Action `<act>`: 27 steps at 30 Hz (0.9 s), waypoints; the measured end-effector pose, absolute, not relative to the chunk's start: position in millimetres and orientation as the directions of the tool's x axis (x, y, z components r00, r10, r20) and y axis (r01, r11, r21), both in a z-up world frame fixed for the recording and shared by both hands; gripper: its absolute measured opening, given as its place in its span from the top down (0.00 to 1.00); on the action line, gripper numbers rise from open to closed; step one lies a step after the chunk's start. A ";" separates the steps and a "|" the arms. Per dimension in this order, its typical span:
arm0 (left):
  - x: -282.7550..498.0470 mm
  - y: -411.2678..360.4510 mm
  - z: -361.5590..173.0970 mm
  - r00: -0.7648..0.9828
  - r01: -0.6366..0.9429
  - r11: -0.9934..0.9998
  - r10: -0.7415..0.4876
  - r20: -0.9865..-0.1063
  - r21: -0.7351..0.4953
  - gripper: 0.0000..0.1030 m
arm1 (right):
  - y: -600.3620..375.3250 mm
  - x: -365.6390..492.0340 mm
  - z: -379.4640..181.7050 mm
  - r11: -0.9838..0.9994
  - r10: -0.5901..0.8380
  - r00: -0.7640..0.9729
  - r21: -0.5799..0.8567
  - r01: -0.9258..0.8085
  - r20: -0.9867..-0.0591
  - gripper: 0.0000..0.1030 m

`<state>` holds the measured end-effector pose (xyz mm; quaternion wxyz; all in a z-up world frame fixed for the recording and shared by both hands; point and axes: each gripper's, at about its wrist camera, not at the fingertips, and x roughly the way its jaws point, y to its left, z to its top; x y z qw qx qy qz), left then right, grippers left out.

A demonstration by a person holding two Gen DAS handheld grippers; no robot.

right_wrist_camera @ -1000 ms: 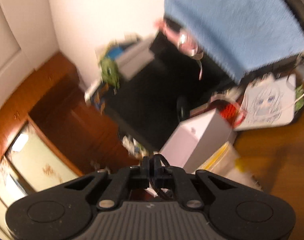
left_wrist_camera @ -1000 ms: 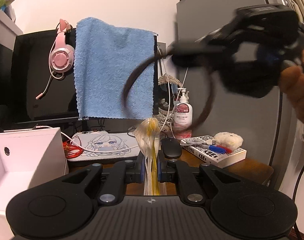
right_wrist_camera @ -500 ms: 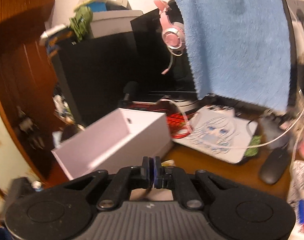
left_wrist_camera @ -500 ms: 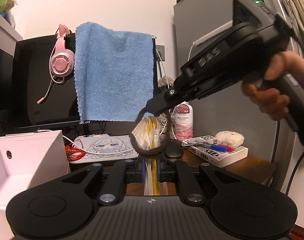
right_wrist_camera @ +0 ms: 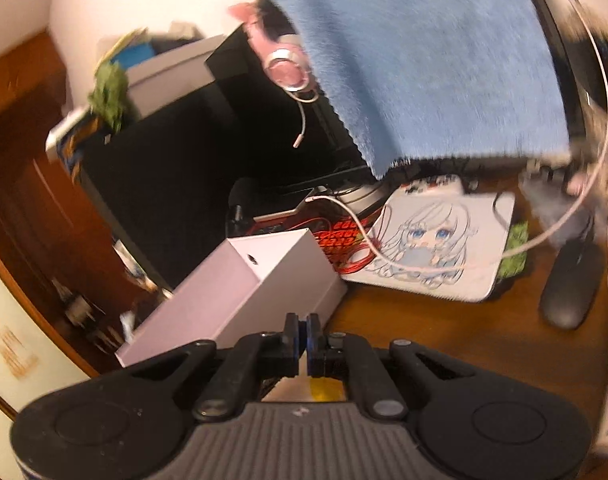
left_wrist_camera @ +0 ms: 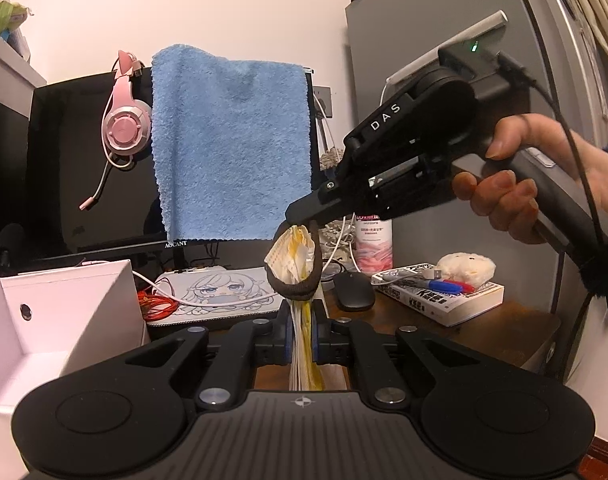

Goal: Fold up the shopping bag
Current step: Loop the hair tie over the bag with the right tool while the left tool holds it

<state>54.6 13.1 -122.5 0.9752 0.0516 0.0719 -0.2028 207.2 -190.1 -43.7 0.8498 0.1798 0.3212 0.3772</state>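
— broadly, what do we have, biggest thing first?

— behind everything, the blue towel (left_wrist_camera: 228, 140) draped over the dark monitor (left_wrist_camera: 92, 168), then the open white box (left_wrist_camera: 60, 320) to our left, near the desk (left_wrist_camera: 499, 320) edge. above the desk we hold the folded shopping bag (left_wrist_camera: 290, 254): a pale, yellow-striped bundle standing upright, its long axis vertical, rising out of our left gripper (left_wrist_camera: 302, 338).

— and the claws?

— our left jaws are pinched tight on the bundle's lower part. our right gripper (left_wrist_camera: 300, 218) reaches in from the right, above the bundle's top, tips drawn together on a dark elastic band (left_wrist_camera: 300, 284), whose loop hangs around the upper part of the bag. in its own blurred view the right gripper (right_wrist_camera: 302, 338) shows pads almost touching; the band cannot be made out there.

— so what does the next move turn on?

— we judge it is the band's plane against the bundle's upright axis: the loop should slide down along it toward our left jaws. room looks open above and to the right; the box and the black mouse (left_wrist_camera: 353, 292) lie below, well apart.
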 end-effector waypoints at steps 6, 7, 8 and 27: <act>54.3 13.4 -122.8 0.908 0.401 0.913 -0.385 -0.165 0.074 0.92 | -208.7 225.0 -67.1 0.573 0.795 0.493 0.707 -0.416 -0.354 0.98; 54.4 13.8 -122.7 0.908 0.400 0.914 -0.385 -0.166 0.072 0.92 | -211.2 228.6 -73.6 0.544 0.811 0.475 0.739 -0.397 -0.342 0.98; 54.6 14.1 -122.7 0.908 0.400 0.914 -0.384 -0.167 0.070 0.92 | -213.2 231.9 -80.9 0.517 0.825 0.458 0.769 -0.376 -0.331 0.98; 72.3 92.4 -78.4 0.668 0.657 0.646 -0.738 -0.097 -0.388 0.90 | -259.6 179.2 -118.5 0.425 0.886 0.429 0.672 -0.606 -0.174 0.57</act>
